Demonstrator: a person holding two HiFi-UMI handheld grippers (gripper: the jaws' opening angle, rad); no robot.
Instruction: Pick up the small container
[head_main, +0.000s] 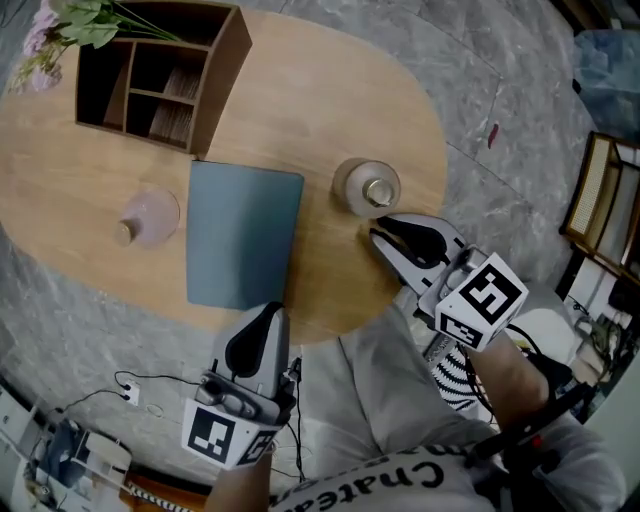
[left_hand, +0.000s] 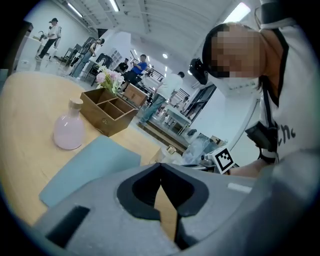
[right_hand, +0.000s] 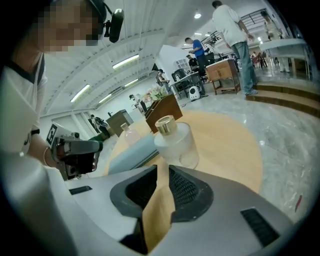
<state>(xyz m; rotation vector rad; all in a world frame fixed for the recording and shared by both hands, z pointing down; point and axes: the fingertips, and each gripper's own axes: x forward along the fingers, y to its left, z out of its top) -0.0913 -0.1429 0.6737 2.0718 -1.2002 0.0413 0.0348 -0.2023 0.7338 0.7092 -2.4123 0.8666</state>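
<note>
Right hand-held gripper (head_main: 378, 236), jaws together, points at small container (head_main: 367, 187) just ahead.

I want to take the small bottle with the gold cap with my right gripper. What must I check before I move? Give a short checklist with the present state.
1. Jaws of the right gripper apart enough for the frosted bottle: not ok, they are together.
2. Bottle upright on the table: ok.
3. Bottle straight ahead of the right gripper: ok.
4. The blue mat apart from the bottle: ok.
5. Path clear of the left gripper: ok, it is shut and empty at the table's near edge.
</note>
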